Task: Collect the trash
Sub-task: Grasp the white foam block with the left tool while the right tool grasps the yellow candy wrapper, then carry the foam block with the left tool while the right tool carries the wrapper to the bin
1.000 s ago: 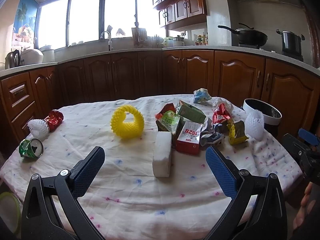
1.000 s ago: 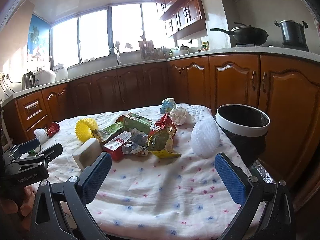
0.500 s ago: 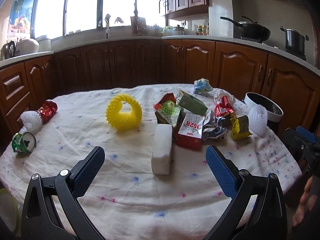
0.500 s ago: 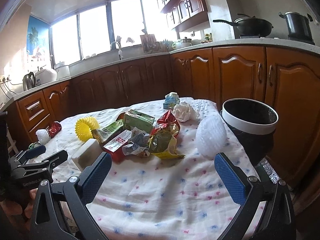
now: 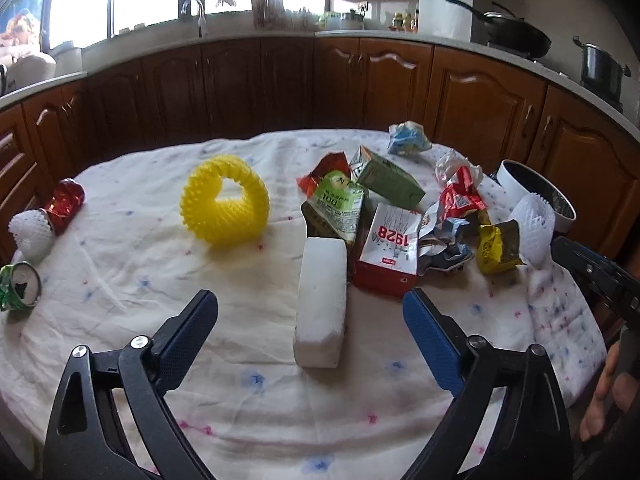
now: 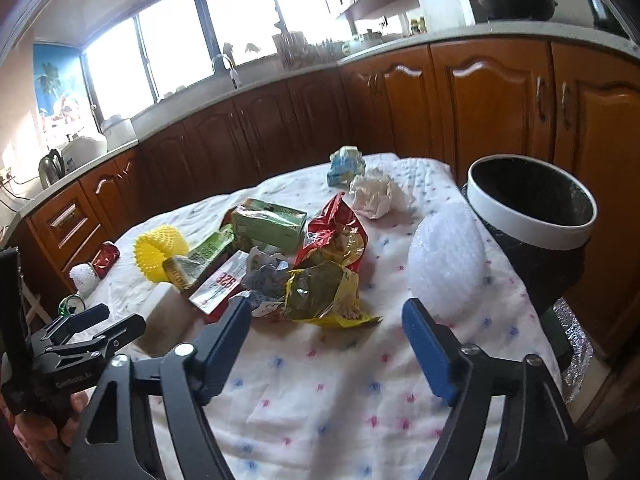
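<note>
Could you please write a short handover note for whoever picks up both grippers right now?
Left gripper: open, nothing held, jaws just been closing a little, aimed at the white foam block on the table.
Right gripper: open, nothing held, jaws just been closing, the yellow wrapper ahead of it.
Trash: wrappers and cartons heaped mid-table, including the red 1928 carton; yellow foam net; white foam net by the bin; crushed green can at the left edge.
Bin: off the table's right side.
Done: nothing visibly collected.
Left: everything on the tablecloth.
</note>
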Demonstrator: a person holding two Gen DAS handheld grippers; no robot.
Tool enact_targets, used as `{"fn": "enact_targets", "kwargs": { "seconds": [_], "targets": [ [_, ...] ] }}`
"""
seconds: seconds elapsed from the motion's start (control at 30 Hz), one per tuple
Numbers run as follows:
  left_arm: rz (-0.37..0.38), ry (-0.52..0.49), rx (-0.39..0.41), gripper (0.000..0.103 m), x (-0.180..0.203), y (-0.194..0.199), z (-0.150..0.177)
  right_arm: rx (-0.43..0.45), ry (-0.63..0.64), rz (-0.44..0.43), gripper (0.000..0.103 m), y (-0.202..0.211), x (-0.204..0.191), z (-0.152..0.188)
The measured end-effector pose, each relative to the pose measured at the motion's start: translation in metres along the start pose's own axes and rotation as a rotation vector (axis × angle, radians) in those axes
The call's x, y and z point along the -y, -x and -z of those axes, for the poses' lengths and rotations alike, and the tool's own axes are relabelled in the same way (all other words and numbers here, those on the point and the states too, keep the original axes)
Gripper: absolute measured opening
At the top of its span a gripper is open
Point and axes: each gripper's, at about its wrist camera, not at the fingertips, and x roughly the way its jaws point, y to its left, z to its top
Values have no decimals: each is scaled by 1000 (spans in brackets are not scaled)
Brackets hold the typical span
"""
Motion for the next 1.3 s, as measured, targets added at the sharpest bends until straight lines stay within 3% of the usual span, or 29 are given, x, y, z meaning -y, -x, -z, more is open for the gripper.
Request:
{"fn": "enact_targets", "kwargs": {
  "seconds": [0.13,0.27,0.33,0.4,0.43,0.5,0.67,0.87,1.07,1.3],
  "targets": [
    [2,1,-21,91,-2,-10,-4,-67,-23,-3,55,-22,6,-4],
    [8,-3,-53,81,-1,-22,-6,-119,-37,5,40,-41,11,-4],
    [10,-1,-68,75,-2,-27,-6,-136,-43,4,27,-47,13,-4],
    [18,4,-85,62,-3,-32,-5,-146,-45,-3,10,-50,14,-4],
    [24,6,-94,56,-4,-35,-5,-147,-44,-11,8,-50,14,-4],
    [45,15,-120,28,-6,-39,-4,-135,-37,-24,2,-45,12,-3],
    [83,50,-122,27,-10,-30,-4,-101,-23,-44,0,-29,7,-6],
    [110,1,-62,26,6,-4,-16,-55,-35,-61,0,-5,10,-14],
    [156,-46,-40,27,33,1,-33,0,-59,-40,0,18,30,-29],
    [264,-106,-27,27,79,-1,-63,51,-114,27,0,37,73,-45]
  ]
}}
